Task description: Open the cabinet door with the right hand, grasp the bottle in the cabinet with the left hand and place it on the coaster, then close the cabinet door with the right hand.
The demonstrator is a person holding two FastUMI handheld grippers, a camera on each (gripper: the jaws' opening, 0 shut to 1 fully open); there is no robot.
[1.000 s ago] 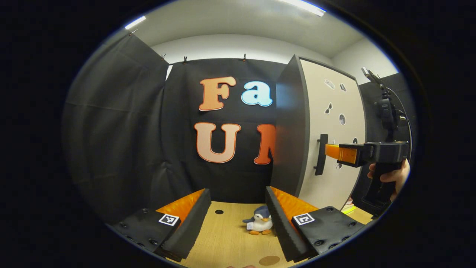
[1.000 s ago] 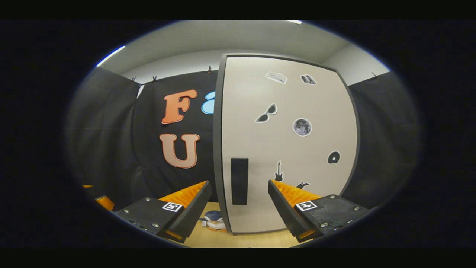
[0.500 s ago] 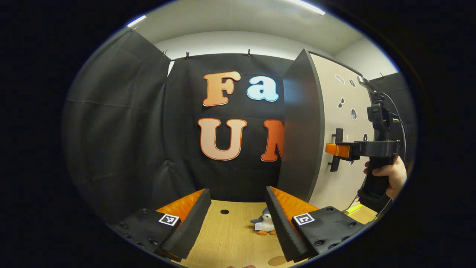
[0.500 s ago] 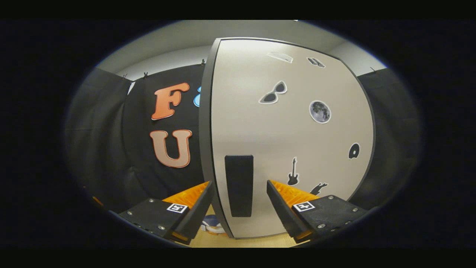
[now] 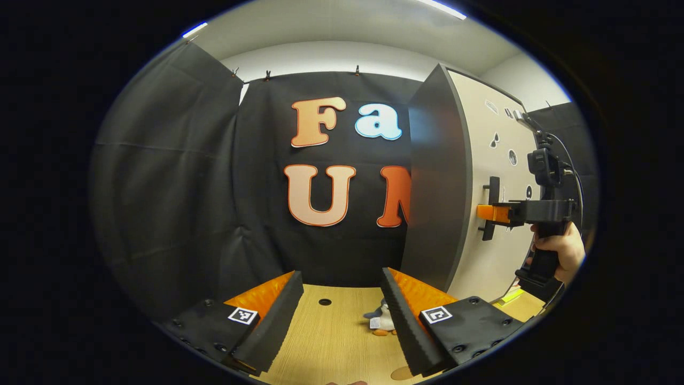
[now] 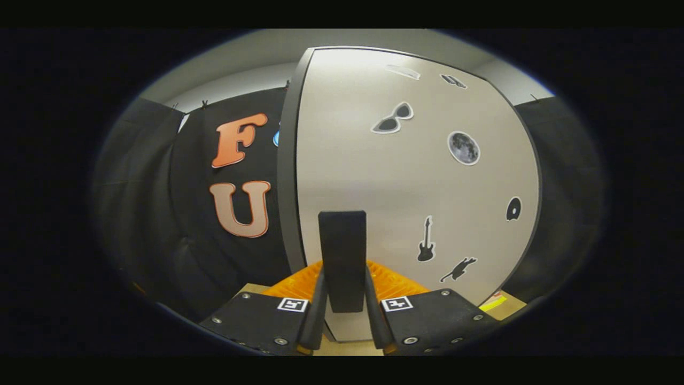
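In the right gripper view, our right claw is closed on the door handle, both fingers pressing its sides at 6 o'clock. The cabinet door looks closed, stickers scattered toward 2 o'clock. In the left gripper view, our left claw is wide open and empty above the tabletop. A toy penguin sits just by its right finger; a coaster edge shows at 5 o'clock. At 3 o'clock the right claw meets the handle, a hand on the grip. We cannot see the bottle behind the door.
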